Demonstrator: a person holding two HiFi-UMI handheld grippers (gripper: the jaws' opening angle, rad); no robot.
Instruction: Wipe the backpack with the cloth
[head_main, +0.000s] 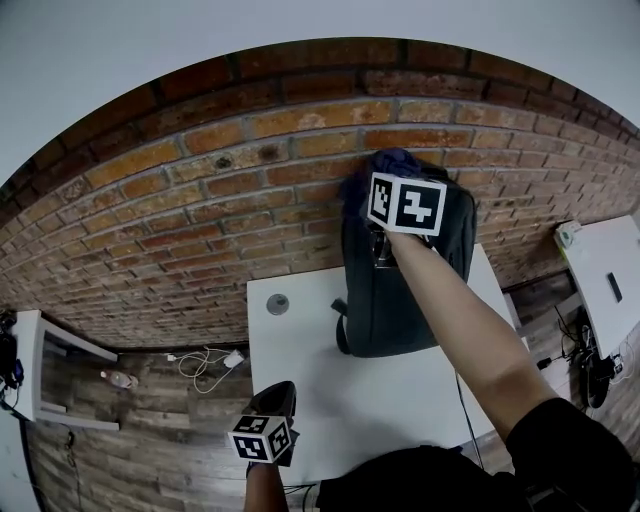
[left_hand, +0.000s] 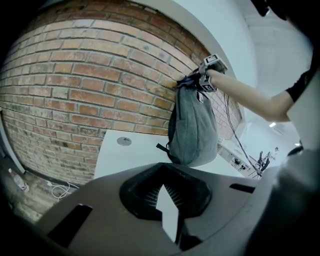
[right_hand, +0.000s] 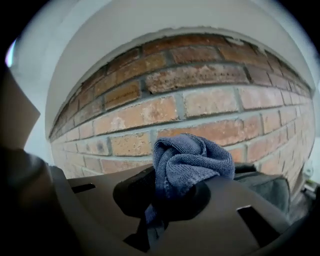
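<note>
R hand-held gripper (right_hand: 159, 202): you've got it clamped on the cloth (right_hand: 190, 160), arm stretched fwd.
Cloth: blue, bunched, bulging out past the jaws; sits at top edge of backpack (head_main: 400, 300), close to brick wall (head_main: 200, 200).
Backpack: dk grey, upright at far side of white table (head_main: 340, 390), back against the wall.
L hand-held gripper (head_main: 274, 398): jaws meet at tips, nothing held; thin sliver of table shows behind them. Held low by table's near edge, well apart from backpack.
Misc: round grey cap (head_main: 278, 304) in table, L of backpack.
</note>
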